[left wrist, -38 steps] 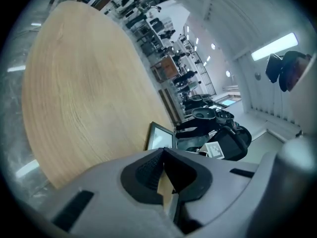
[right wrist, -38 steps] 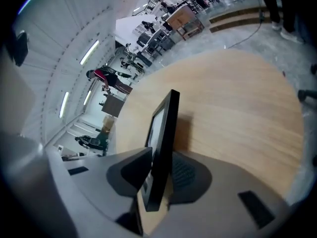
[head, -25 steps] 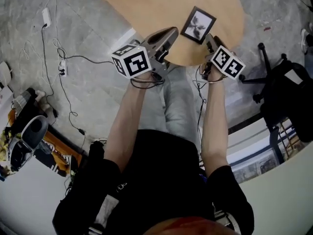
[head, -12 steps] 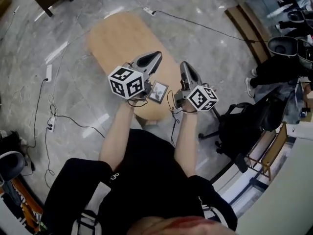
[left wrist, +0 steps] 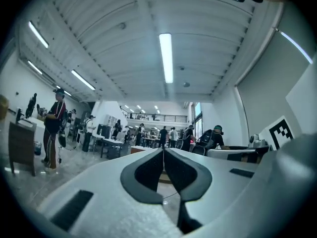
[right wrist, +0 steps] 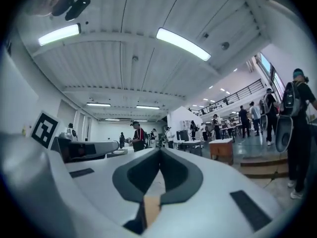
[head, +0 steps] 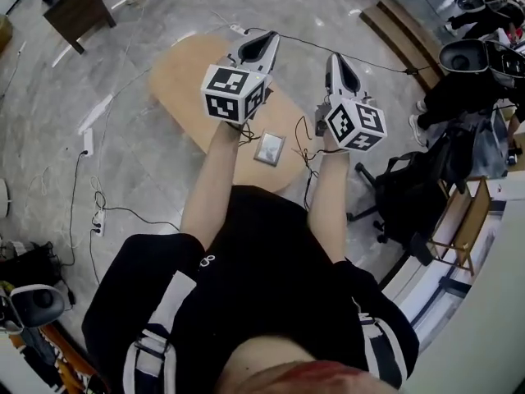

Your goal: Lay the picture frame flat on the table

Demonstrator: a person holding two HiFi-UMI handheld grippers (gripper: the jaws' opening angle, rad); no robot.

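The picture frame (head: 269,148) lies flat near the front edge of the oval wooden table (head: 189,80), seen between the person's forearms in the head view. Both grippers are raised well above the table and point away from it, toward the room. My left gripper (head: 261,43) has its jaws pressed together with nothing between them; its tips also show in the left gripper view (left wrist: 163,150). My right gripper (head: 336,59) is likewise shut and empty, its tips (right wrist: 159,150) meeting in the right gripper view.
A black office chair (head: 408,191) stands right of the table. Cables (head: 98,212) trail over the marble floor at left. A dark side table (head: 75,8) sits at top left. Several people and desks fill the hall in both gripper views.
Both grippers have lifted away from the frame and up off the table. The frame, earlier near the right gripper at the table edge, now lies alone below the raised arms.
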